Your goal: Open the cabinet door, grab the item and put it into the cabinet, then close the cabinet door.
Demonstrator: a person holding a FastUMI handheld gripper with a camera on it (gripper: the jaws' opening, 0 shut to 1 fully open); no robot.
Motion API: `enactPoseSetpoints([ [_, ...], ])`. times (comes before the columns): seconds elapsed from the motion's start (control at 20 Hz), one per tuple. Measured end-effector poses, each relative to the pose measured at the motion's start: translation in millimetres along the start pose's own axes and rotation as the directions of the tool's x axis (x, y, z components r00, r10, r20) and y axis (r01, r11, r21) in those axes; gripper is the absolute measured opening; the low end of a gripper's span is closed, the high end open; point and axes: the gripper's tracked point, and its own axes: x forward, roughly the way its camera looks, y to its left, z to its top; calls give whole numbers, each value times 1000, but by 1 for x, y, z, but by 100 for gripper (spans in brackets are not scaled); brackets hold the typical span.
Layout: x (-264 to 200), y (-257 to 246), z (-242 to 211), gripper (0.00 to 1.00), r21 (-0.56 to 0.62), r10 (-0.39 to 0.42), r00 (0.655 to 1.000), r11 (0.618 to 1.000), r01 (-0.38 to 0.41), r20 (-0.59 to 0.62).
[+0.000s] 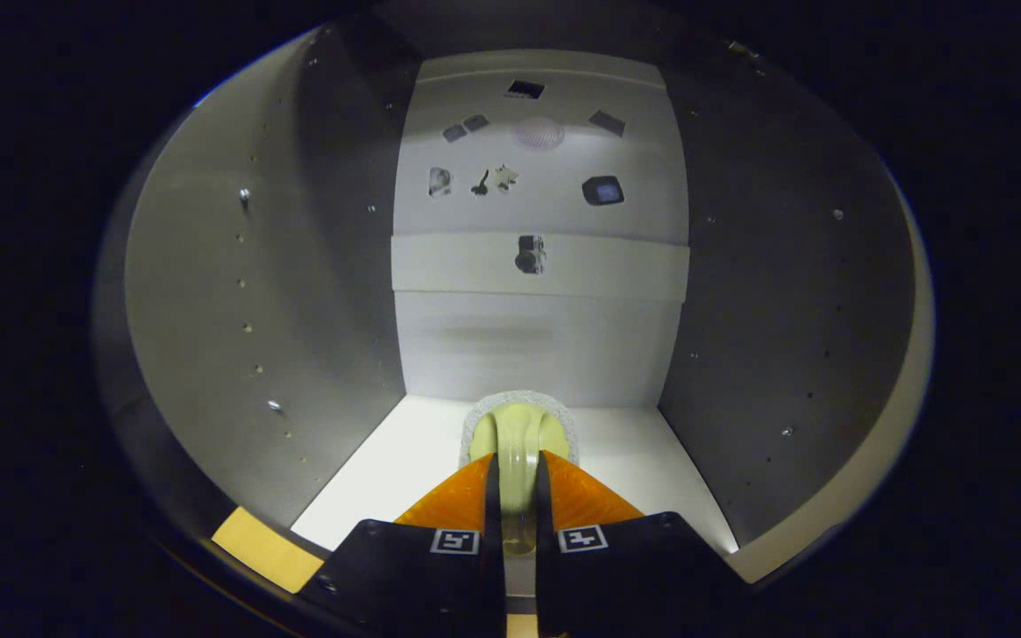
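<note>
Gripper [519, 474] fingers press together on a pale yellow-green brush handle [518, 496]. Its white bristled head [519, 416] sits inside the white cabinet [315, 292], over the floor.

The white cabinet floor [404, 470] carries a pale brush [519, 425] (held by the gripper [519, 465]).

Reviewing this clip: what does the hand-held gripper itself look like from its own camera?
The hand-held gripper has two wedge-shaped fingers tapering forward from blocky black mounts. Each mount carries a small square black-and-white coded marker on top. No cables or sleeve visible.
</note>
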Motion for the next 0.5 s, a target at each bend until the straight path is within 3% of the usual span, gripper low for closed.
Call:
enactPoseSetpoints([
  [0.2, 24, -3, 1, 22, 20, -17, 1000, 1000, 16, 24],
  [0.5, 35, -6, -3, 45, 25, -20, 1000, 1000, 19, 21],
])
